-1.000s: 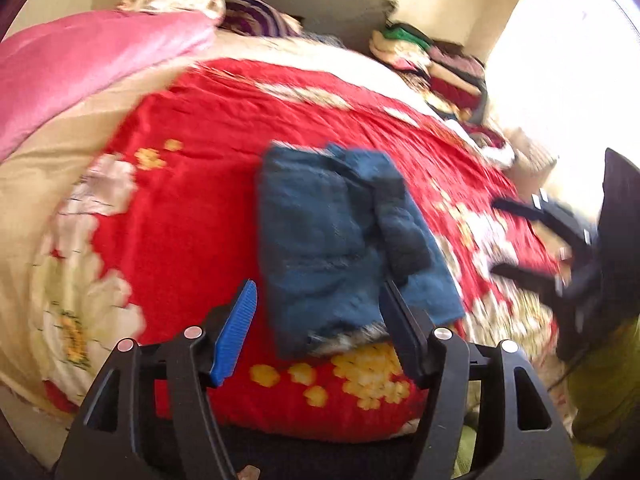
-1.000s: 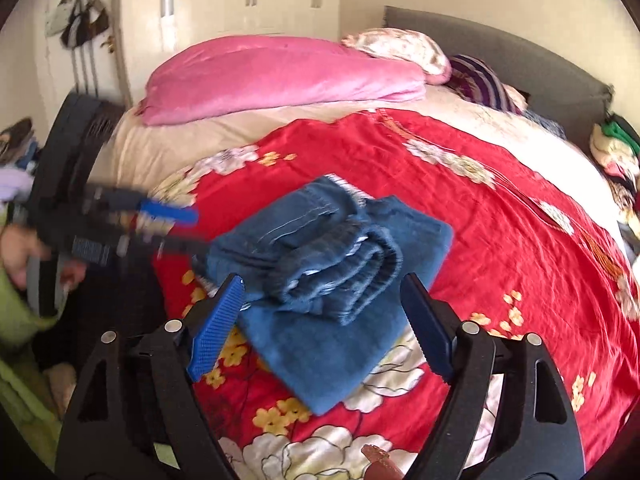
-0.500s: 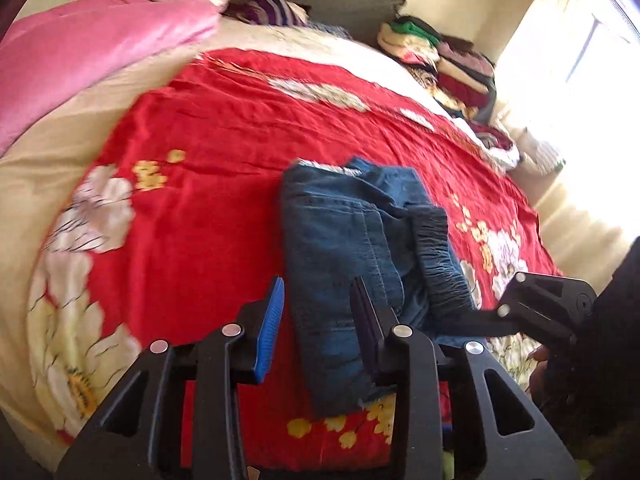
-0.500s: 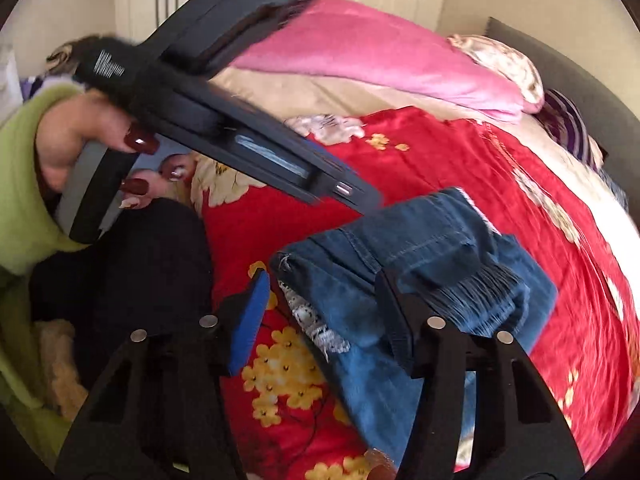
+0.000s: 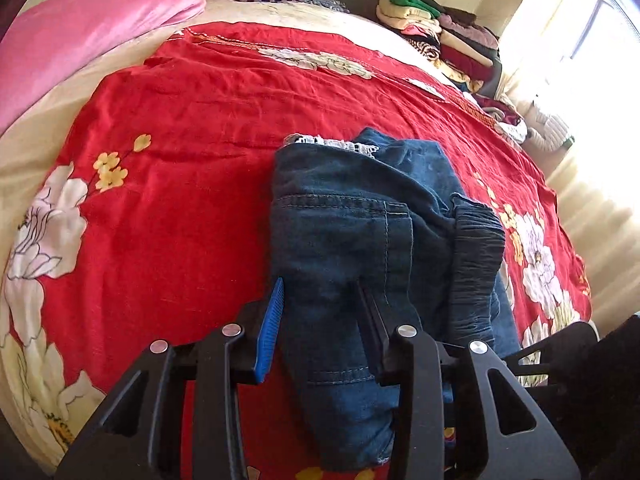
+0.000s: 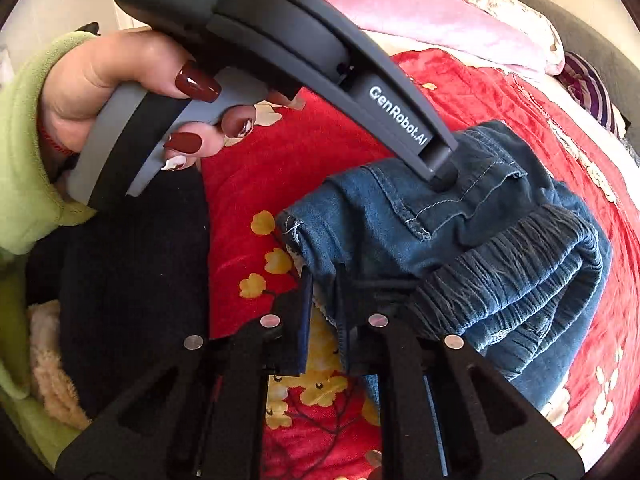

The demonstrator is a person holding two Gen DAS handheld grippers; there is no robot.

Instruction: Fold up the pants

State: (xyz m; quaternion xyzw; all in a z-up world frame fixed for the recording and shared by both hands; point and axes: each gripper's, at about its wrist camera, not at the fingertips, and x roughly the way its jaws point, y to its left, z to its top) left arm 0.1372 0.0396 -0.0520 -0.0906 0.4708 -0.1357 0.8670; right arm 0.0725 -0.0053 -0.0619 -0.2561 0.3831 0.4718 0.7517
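I have the pants (image 5: pixel 352 240) lying folded into a thick bundle on the red bedspread (image 5: pixel 180 160), close to its near edge, with the ribbed elastic waistband (image 6: pixel 516 264) rolled on top toward the right side. My left gripper (image 5: pixel 320 320) straddles the near left part of the bundle — its jaws partly closed around a wad of denim, the blue pad on the bundle's outer edge, the black one pressed into the cloth — so I take it as clamped on the pants there. My right gripper (image 6: pixel 322 304) has just closed almost fully; a thin, pale-edged hem of the denim sits pinched between its pads at the bundle's near corner. I grip at both near corners, I judge, so the layers stay stacked when I lift or turn the bundle over — one hold alone would let the heavy waistband slide and unroll. My left hand (image 6: pixel 120 104) shows in the right view, wrapped around the grey handle of its tool.
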